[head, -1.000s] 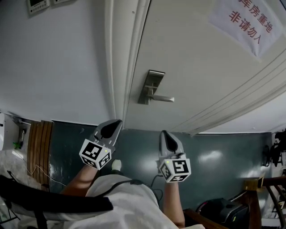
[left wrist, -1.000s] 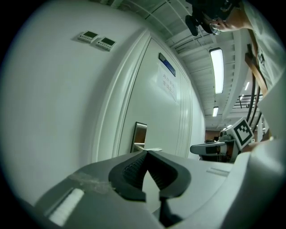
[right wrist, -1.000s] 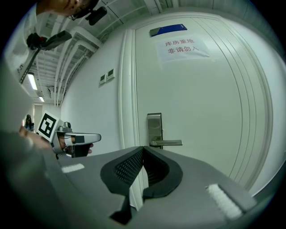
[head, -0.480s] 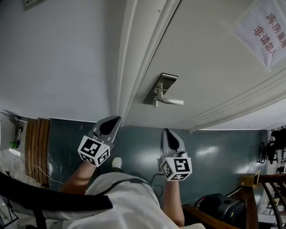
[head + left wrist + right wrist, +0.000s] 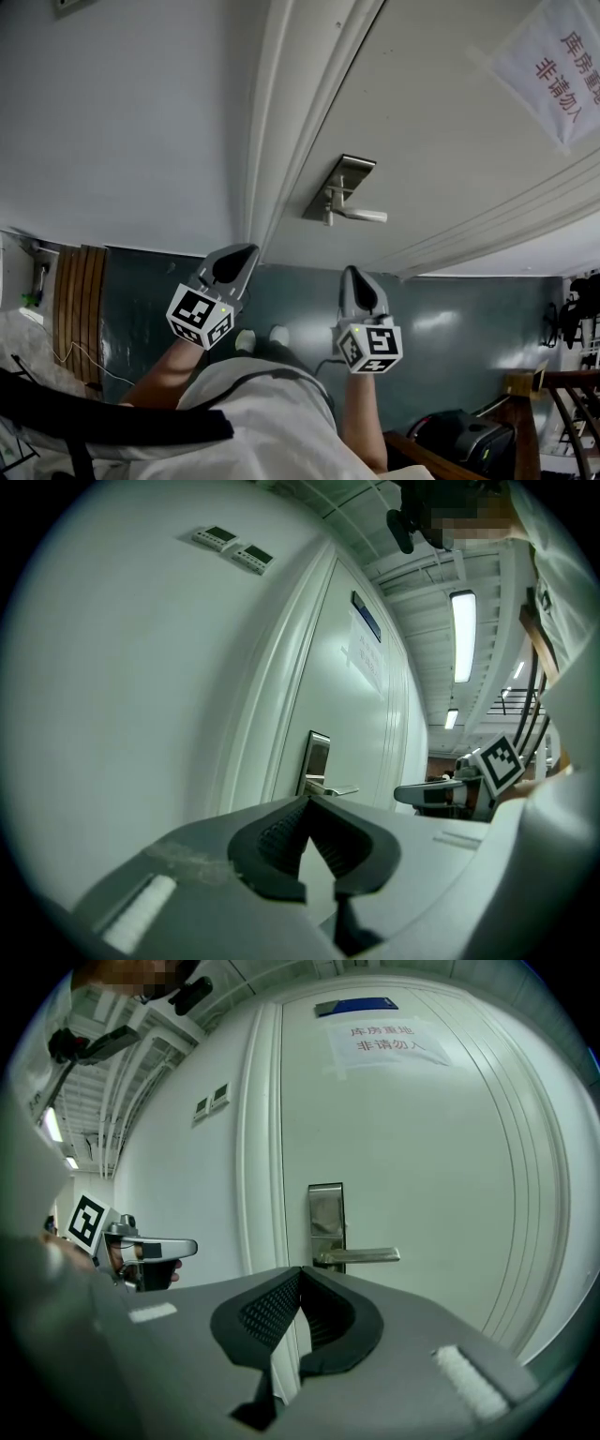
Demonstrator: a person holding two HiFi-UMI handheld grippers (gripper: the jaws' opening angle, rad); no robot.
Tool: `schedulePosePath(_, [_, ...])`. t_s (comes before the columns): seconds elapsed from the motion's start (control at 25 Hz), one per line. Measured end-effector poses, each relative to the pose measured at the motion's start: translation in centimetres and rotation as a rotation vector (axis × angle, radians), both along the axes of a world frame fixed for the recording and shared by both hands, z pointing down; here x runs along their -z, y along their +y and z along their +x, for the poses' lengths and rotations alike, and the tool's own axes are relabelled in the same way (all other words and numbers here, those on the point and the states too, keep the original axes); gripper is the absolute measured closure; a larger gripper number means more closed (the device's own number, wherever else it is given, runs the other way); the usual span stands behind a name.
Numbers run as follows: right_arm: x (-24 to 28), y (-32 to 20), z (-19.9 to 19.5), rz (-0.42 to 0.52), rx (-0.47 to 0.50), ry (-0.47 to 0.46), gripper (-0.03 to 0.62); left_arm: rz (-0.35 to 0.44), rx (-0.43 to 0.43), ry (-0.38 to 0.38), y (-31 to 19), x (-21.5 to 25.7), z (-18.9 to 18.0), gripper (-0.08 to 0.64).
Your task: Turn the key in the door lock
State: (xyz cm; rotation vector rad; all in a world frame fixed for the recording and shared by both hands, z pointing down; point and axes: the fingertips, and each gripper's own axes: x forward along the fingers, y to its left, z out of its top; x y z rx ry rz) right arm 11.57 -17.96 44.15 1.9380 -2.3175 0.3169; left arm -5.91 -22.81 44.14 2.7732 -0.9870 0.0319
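A steel lock plate (image 5: pixel 349 178) with a lever handle (image 5: pixel 362 215) sits on the white door (image 5: pixel 441 141), near its left edge. No key shows in any view. Both grippers hang below the door and well short of it. My left gripper (image 5: pixel 237 262) is under the door frame, shut and empty. My right gripper (image 5: pixel 357 284) is below the lever, also shut with nothing in it. In the left gripper view the left gripper (image 5: pixel 308 800) points at the lock plate (image 5: pixel 317 759). In the right gripper view the right gripper (image 5: pixel 300 1269) lies below the lever (image 5: pixel 361 1256).
A paper sign (image 5: pixel 555 58) with red print hangs on the door at upper right. The white door frame (image 5: pixel 267 141) and a plain wall (image 5: pixel 122 122) lie left of the lock. Wooden slats (image 5: pixel 80 300) stand at far left, a black bag (image 5: pixel 469 439) at lower right.
Both grippers have come a little nearer the door, and the lock now looks larger and further right in the head view. In the last half second they have held still.
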Motion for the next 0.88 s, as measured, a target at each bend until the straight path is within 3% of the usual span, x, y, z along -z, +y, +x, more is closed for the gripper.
schedulePosePath(0.28, [-1.4,-2.6,0.4,0.016,0.041,-0.129,0.583,0.016,0.03,-0.017,-0.3,0.5,1.0,0.555])
schedulePosePath(0.52, [-4.1,-6.2,0.2,-0.022,0.098,-0.379,0.578,-0.008,0.053,-0.038,-0.1,-0.7,2.4,0.555])
schedulePosePath(0.88, [-7.9,-10.3,1.2,-0.096,0.087,-0.705,0.471,-0.024,0.116,-0.068,0.6,-1.3,2.5,0.555])
